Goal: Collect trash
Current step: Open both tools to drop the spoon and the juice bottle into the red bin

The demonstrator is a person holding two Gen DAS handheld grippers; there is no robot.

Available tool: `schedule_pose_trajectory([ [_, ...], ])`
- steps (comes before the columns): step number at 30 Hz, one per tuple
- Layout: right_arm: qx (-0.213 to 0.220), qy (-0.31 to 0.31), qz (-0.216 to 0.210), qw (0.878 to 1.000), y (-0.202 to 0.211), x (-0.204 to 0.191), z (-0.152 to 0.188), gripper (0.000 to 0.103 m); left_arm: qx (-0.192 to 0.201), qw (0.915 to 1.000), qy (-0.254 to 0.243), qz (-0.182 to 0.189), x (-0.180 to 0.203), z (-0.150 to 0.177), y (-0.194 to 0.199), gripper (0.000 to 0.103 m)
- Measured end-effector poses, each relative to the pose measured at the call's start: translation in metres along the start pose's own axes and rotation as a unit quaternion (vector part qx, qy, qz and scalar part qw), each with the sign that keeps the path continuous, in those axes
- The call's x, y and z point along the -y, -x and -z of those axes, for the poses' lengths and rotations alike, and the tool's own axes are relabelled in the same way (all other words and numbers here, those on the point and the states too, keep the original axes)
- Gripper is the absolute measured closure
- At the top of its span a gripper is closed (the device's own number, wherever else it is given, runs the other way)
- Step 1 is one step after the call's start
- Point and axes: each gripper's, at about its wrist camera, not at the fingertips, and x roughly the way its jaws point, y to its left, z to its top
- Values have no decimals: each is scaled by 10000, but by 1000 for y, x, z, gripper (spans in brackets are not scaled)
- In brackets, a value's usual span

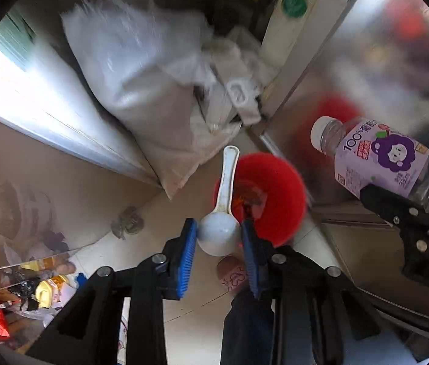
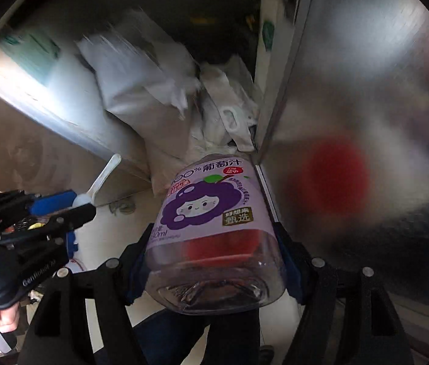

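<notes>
Both fisheye views were dim at the top and ringed by black, curved edges. Bright daylight glared off a pale panel (image 1: 23,91) at the left of frame. Motion blur smeared the white sacks (image 1: 129,70), while the grape-juice bottle (image 2: 211,213) stayed sharp.
</notes>
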Motion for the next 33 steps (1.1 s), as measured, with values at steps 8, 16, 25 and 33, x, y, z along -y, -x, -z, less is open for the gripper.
schedule_pose_trajectory([
  [8,-425,286,-42,9987,-119,8,0,33,-391,9990,181,84,-16,6,-104,75],
  [16,-776,454,-162,9958,-166,7,15,33,-544,9985,76,-9,-24,16,-137,75],
  [25,-889,317,-85,9955,-163,7,18,10,-623,9980,60,121,-22,16,-131,75],
  [33,-740,-173,180,9969,-150,24,18,6,-596,9977,-152,288,-5,1,-131,75],
])
